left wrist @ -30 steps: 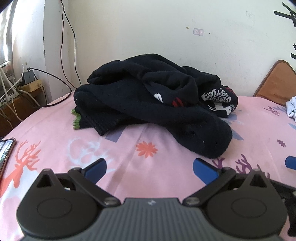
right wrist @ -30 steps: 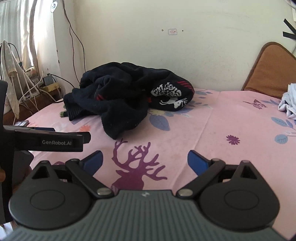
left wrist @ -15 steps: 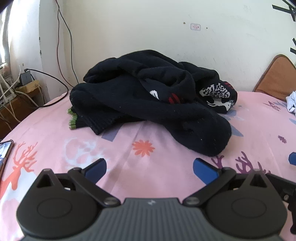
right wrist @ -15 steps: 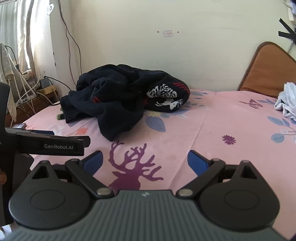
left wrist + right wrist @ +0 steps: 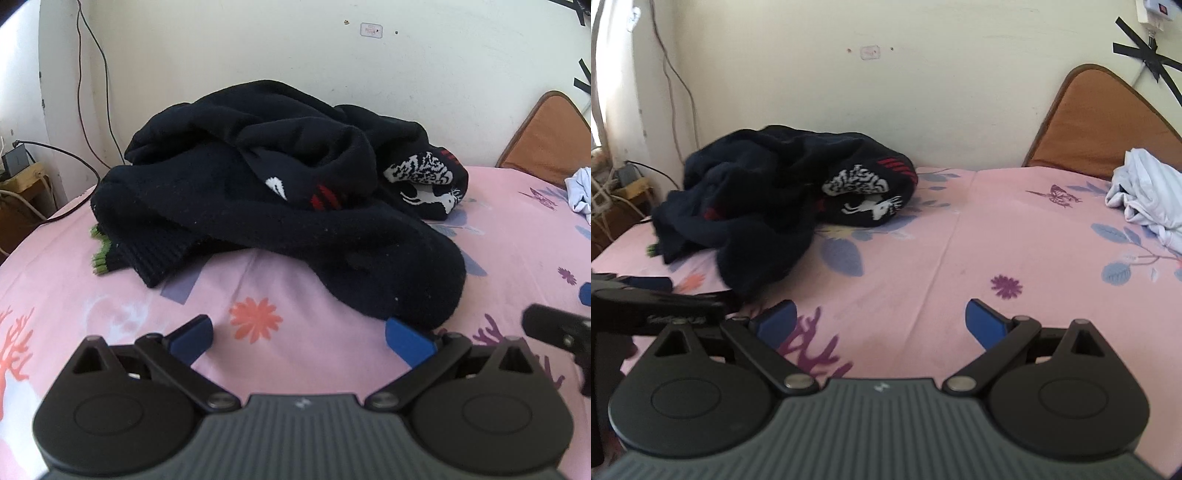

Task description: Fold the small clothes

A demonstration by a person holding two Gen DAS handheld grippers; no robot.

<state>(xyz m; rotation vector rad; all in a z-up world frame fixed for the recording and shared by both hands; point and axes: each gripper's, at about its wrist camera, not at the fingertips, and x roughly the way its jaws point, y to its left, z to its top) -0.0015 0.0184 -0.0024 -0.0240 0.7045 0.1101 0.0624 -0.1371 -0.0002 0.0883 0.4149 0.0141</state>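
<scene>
Both grippers have crept forward toward the pile over the last second, and the sweater fills a lot more of the left view now than it did. Right view is a bit blurry.

Biggest thing first: the bed (image 5: 960, 258) with its pink printed sheet carries everything. On it, toward the far left corner near the wall, sits the dark navy sweater (image 5: 280, 206), all bunched up, with a white deer pattern showing on the right end. One sleeve (image 5: 388, 273) flops out toward the camera, running diagonally from back left to front right, and its rounded end lies just beside the right finger of the left gripper (image 5: 299, 336). A ribbed hem with a green edge (image 5: 99, 254) pokes out on the pile's left. A white garment (image 5: 1148, 195) lies well apart on the right side of the bed.

Left gripper: jaws wide open, nothing in them, hovering low over the sheet just in front of the sleeve. Right gripper (image 5: 879, 325): jaws also spread wide and empty, with the pile ahead and off to its left, clearly farther away.

So I'd say the left one is nearer and gets first grab, probably at that sleeve end. Nothing is folded yet.
</scene>
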